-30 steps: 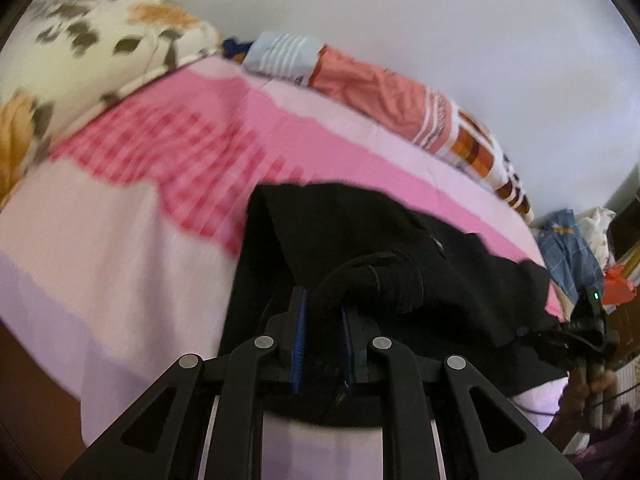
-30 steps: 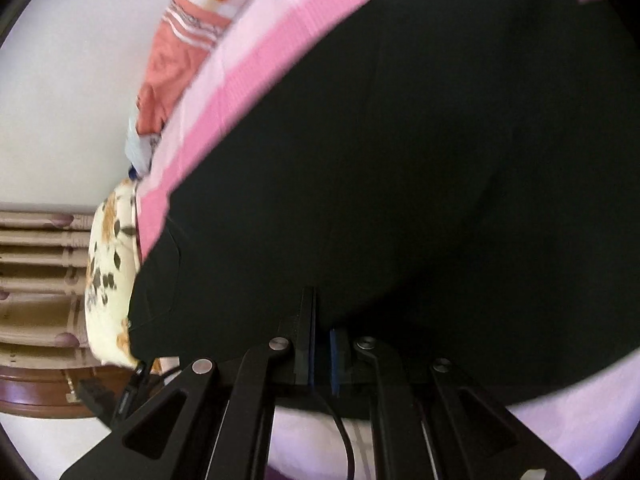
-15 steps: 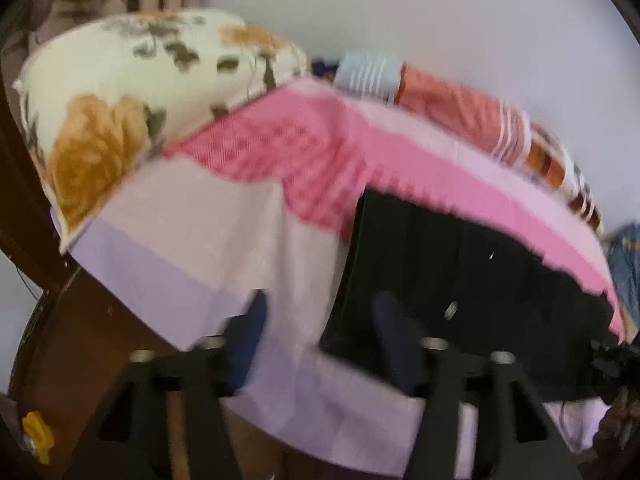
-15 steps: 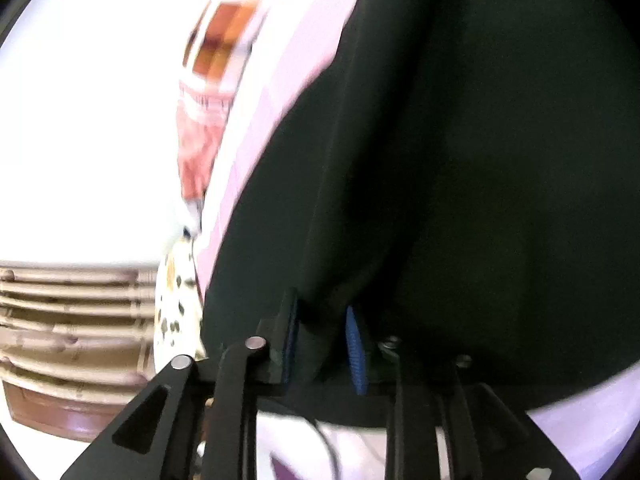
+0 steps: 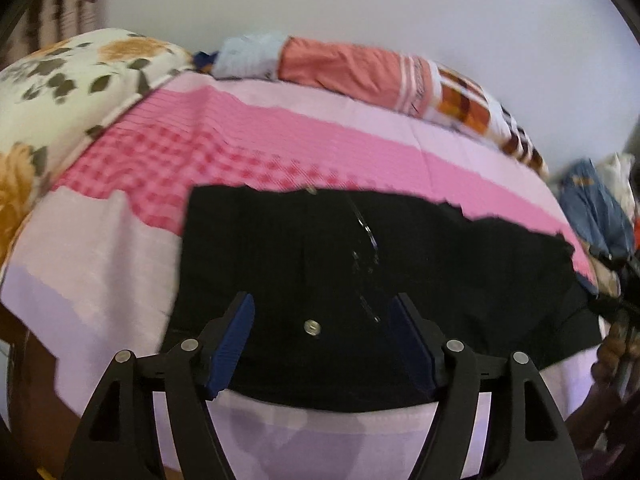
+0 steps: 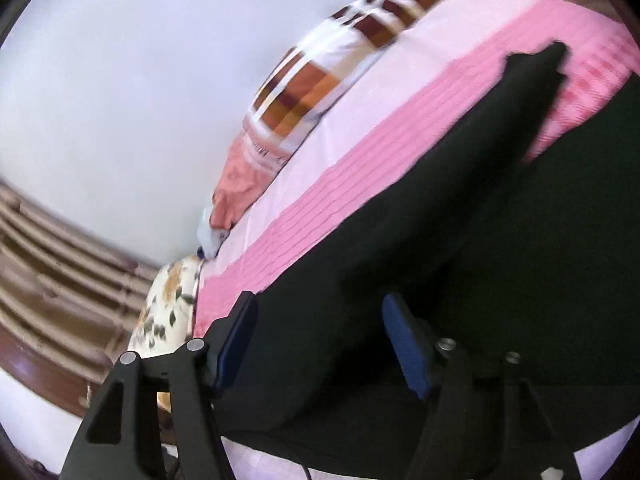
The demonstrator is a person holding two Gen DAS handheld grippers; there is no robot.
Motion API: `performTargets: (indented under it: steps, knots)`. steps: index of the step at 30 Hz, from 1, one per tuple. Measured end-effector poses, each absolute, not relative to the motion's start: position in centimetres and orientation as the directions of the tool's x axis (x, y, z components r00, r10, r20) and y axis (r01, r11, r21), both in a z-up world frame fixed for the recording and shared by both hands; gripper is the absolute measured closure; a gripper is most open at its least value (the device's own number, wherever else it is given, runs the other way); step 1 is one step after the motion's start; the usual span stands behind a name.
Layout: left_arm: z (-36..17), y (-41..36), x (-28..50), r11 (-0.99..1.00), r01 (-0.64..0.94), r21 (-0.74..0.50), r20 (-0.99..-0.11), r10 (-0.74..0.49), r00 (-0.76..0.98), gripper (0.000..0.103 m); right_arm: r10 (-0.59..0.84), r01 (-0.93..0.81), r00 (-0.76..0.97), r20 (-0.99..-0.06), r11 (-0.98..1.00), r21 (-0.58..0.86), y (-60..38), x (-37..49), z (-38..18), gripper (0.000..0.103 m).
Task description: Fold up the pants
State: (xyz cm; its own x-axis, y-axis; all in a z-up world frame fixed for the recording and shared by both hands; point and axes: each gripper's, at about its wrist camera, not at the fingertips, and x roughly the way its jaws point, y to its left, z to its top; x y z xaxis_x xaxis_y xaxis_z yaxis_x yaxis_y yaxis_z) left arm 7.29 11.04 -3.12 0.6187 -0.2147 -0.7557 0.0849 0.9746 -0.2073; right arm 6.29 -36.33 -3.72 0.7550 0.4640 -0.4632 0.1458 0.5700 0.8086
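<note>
One bed (image 5: 100, 248) fills the room's near side, its sheet (image 5: 304, 132) banded in pale lilac and pink check, with a white wall behind. Black pants (image 5: 420, 248) lie spread flat across the sheet's near half, waist end towards the near edge, a small metal button (image 5: 312, 326) showing on the dark cloth. A flowered pillow (image 5: 68, 80) sits at the left end of the bed, and a rolled orange and checked blanket (image 5: 360, 68) runs along the wall side. A heap of blue clothes (image 5: 592, 204) lies off the bed's right end. The left tool (image 5: 320, 320) hangs over the waist, its jaws opening, blue pads (image 5: 236, 340) apart and clear of the cloth. The right tool (image 6: 320, 320) hovers above the pants (image 6: 440, 260) farther along, jaws likewise opening, nothing gripped between its pads (image 6: 404, 344).
</note>
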Motion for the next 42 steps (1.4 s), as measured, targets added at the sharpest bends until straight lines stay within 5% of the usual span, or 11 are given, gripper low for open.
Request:
performTargets:
  steps: [5,12,16,22,25,28,34,38,42]
  knots:
    - [-5.1,10.3,7.6,0.974,0.095,-0.205,-0.781,-0.222,0.584,0.032,0.44,0.27,0.809,-0.391,0.312,0.911,-42.1,5.1,-8.4,0.039]
    - [-5.6,10.4,7.7,0.976,0.1,-0.193,-0.787,-0.215,0.578,0.032,0.335,0.32,0.845,-0.417,0.309,0.896,-46.0,5.4,-9.6,0.041]
    - [-5.9,10.3,7.7,0.979,0.102,-0.178,-0.799,-0.204,0.566,0.032,0.156,0.447,0.808,-0.568,0.467,0.763,-50.1,7.8,-7.6,0.058]
    - [-5.8,10.3,7.9,0.978,0.096,-0.184,-0.805,-0.206,0.556,0.032,0.168,0.491,0.74,-0.651,0.527,0.694,-53.6,12.1,-8.1,0.059]
    - [-6.0,10.2,8.1,0.977,0.085,-0.196,-0.811,-0.211,0.547,0.031,0.198,0.532,0.663,-0.722,0.554,0.64,-52.7,13.5,-9.2,0.09]
    - [-6.2,10.0,8.3,0.977,0.081,-0.196,-0.818,-0.208,0.536,0.031,0.174,0.538,0.643,-0.746,0.59,0.602,-51.5,14.7,-8.7,0.094]
    - [-6.2,10.1,8.7,0.974,0.074,-0.213,-0.826,-0.22,0.52,0.031,0.048,0.465,0.661,-0.749,0.757,0.459,-45.8,18.7,-3.2,0.09]
    - [-6.3,9.9,9.1,0.972,0.063,-0.227,-0.835,-0.227,0.502,0.03,0.256,0.286,0.667,-0.7,0.779,0.557,-42.8,21.8,-3.6,0.084]
    - [-5.5,9.9,8.9,0.97,0.074,-0.232,-0.822,-0.236,0.519,0.03,0.198,0.426,0.719,-0.667,0.633,0.647,-49.4,17.8,-6.0,0.078]
